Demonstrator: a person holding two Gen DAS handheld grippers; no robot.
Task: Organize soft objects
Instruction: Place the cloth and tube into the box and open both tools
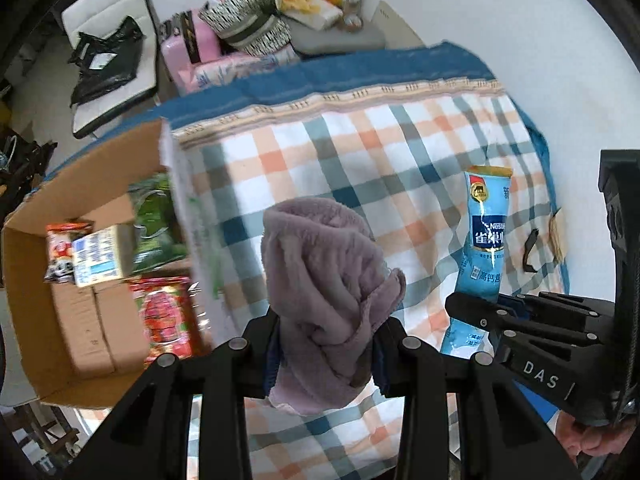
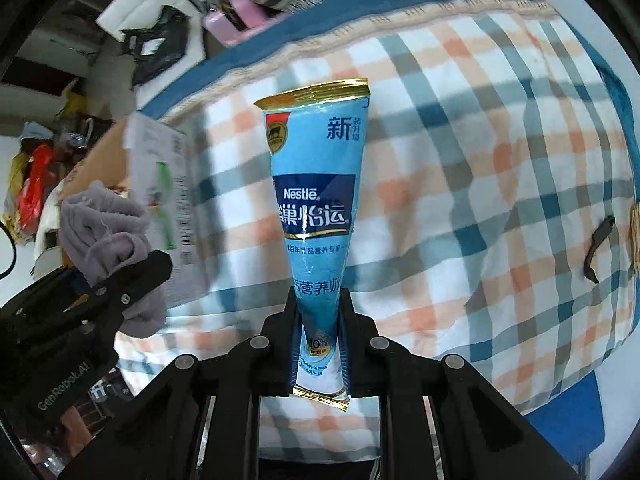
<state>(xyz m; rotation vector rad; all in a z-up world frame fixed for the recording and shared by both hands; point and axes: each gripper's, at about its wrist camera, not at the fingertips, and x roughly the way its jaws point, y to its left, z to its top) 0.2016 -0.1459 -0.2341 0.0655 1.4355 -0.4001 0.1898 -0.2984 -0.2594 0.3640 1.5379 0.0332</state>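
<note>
My left gripper (image 1: 326, 326) is shut on a bunched mauve fleece cloth (image 1: 326, 280) and holds it above the plaid blanket (image 1: 340, 152). My right gripper (image 2: 318, 304) is shut on the lower part of a blue Nestle milk powder pouch (image 2: 316, 184), which stands upright between its fingers. The pouch (image 1: 486, 232) and the right gripper (image 1: 476, 316) also show at the right of the left wrist view. The cloth (image 2: 108, 236) and the left gripper (image 2: 132, 284) show at the left of the right wrist view. An open cardboard box (image 1: 28, 280) sits left of the blanket.
The box holds red and green snack packets (image 1: 166, 316), a small carton (image 1: 98, 256) and brown boxes. A white printed flap (image 1: 188, 216) lines the box's near wall. Chairs with bags and cushions (image 1: 248, 28) stand beyond the bed. A black strip (image 2: 598, 248) lies at the blanket's right edge.
</note>
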